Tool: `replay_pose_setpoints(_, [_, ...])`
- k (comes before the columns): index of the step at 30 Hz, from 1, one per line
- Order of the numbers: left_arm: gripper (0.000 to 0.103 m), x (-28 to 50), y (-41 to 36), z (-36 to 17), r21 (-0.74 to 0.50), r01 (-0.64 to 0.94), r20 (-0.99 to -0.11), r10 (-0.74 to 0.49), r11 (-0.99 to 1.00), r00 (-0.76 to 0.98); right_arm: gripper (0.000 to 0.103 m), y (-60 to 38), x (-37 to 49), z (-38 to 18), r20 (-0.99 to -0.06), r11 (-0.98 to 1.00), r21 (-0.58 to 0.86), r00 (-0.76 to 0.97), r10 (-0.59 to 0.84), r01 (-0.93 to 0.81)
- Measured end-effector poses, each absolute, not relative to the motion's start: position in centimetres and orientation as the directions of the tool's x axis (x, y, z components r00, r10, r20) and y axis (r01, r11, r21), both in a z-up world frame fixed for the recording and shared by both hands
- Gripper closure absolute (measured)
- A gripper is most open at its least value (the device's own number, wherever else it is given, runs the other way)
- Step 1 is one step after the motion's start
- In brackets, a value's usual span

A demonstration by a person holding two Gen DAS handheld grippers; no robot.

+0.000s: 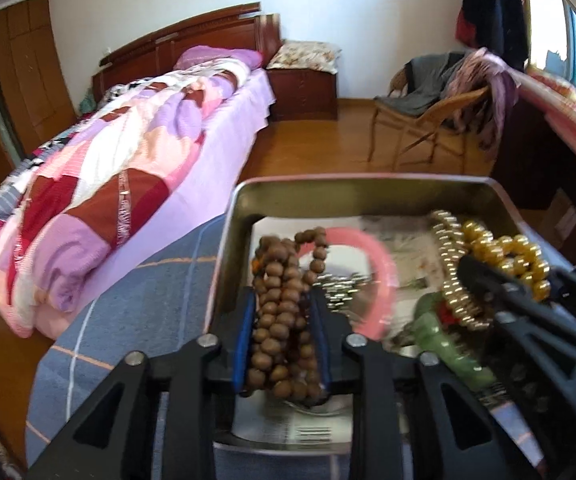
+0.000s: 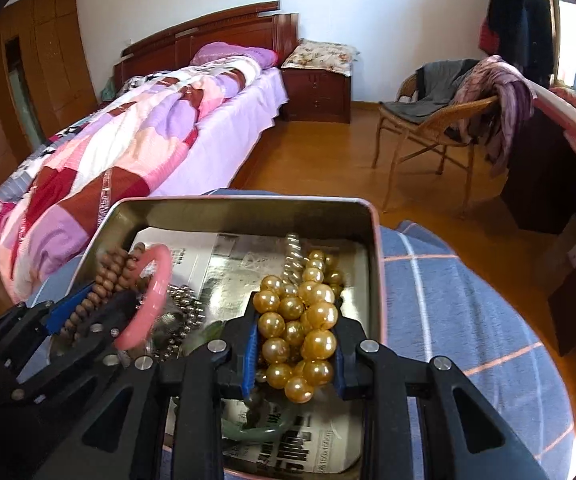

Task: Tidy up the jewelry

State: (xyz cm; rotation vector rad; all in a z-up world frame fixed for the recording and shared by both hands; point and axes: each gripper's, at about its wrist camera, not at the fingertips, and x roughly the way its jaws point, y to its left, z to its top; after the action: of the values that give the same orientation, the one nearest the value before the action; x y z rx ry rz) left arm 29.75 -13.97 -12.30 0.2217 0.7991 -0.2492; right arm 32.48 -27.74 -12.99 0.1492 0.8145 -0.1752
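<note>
Both claws hang nose-down over the metal tin (image 2: 373, 248), each clenched on a bundle. The left gripper (image 1: 284, 320) grasps a bunched string of brown wooden beads (image 1: 280, 312) between its blue pads, and the right gripper (image 2: 297, 332) pinches a cluster of golden pearls (image 2: 308, 320) the same way. Gathering each strand into a clump, I judge, keeps loose loops from snagging on the way into the tin.

Around them, largest first: a bed (image 1: 128, 168) with a patchwork quilt lies well beyond the blue checked cloth (image 2: 448, 300) that the tin rests on. A wicker chair (image 2: 428, 132) draped in clothes stands far off.

Inside the tin, newspaper (image 2: 248, 256) lines the floor. A pink bangle (image 1: 380, 272) leans against the wooden beads and may be dragged along with them. A green jade-like piece (image 1: 440, 332) lies low between the two claws, a gold-ringed chain (image 1: 452, 264) crosses beside the pearls, and small silver beads (image 2: 186, 304) sit tangled in the middle, so there is little bare floor to set anything down.
</note>
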Motion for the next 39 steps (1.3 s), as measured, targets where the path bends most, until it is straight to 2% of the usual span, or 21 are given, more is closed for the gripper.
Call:
replay_pose_setpoints(5, [0.063,29.4,-13.8,-12.0,0.095,0.315,-0.738,-0.146,0.944,0.659,0.060,-27.2,32.4,-12.9,-0.742,0.980,0.037,0.662,-0.104,0.196])
replay_pose_setpoints(8, [0.059,29.1,-13.4,-11.6,0.055,0.320,-0.739,-0.177,0.946,0.650,0.059,-27.2,32.0,-12.5,-0.740,0.977,0.028,0.662,-0.121,0.210])
replay_pose_setpoints(9, [0.053,28.9,-13.4,-11.4,0.054,0.319,-0.736,-0.178,0.946,0.653,0.059,-27.3,31.8,-12.3,-0.739,0.977,0.030,0.663,-0.119,0.209])
replay_pose_setpoints(12, [0.046,28.7,-13.2,-11.1,0.048,0.314,-0.735,-0.179,0.948,0.654,0.059,-27.2,31.2,-11.7,-0.731,0.977,0.018,0.670,-0.132,0.212])
replay_pose_setpoints(17, [0.040,27.9,-12.8,-10.7,0.023,0.330,-0.725,-0.211,0.944,0.655,0.058,-27.2,30.1,-10.8,-0.720,0.978,0.020,0.682,-0.129,0.206])
replay_pose_setpoints(19, [0.029,27.0,-12.3,-10.3,0.020,0.325,-0.707,-0.217,0.945,0.673,0.058,-27.4,29.3,-10.6,-0.712,0.977,0.029,0.690,-0.129,0.213])
replay_pose_setpoints(20, [0.018,26.9,-12.1,-10.2,0.029,0.315,-0.697,-0.207,0.949,0.687,0.057,-27.5,28.9,-10.5,-0.709,0.976,0.037,0.694,-0.125,0.214])
replay_pose_setpoints(21, [0.012,26.4,-11.6,-10.0,0.036,0.306,-0.675,-0.203,0.951,0.710,0.051,-27.6,28.3,-10.5,-0.703,0.975,0.053,0.701,-0.116,0.214])
replay_pose_setpoints(23, [0.011,25.7,-10.9,-10.0,0.026,0.306,-0.651,-0.216,0.952,0.727,0.043,-27.8,27.5,-10.8,-0.694,0.972,0.077,0.713,-0.106,0.220])
replay_pose_setpoints(32, [0.010,25.2,-9.8,-11.4,-0.004,0.270,-0.683,-0.200,0.963,0.702,0.043,-26.7,25.1,-12.0,-0.690,0.973,0.055,0.713,-0.125,0.224])
replay_pose_setpoints(39, [0.010,23.8,-10.5,-10.6,0.073,0.272,-0.680,-0.152,0.959,0.717,0.043,-26.3,23.9,-11.5,-0.692,0.972,0.070,0.713,-0.116,0.226])
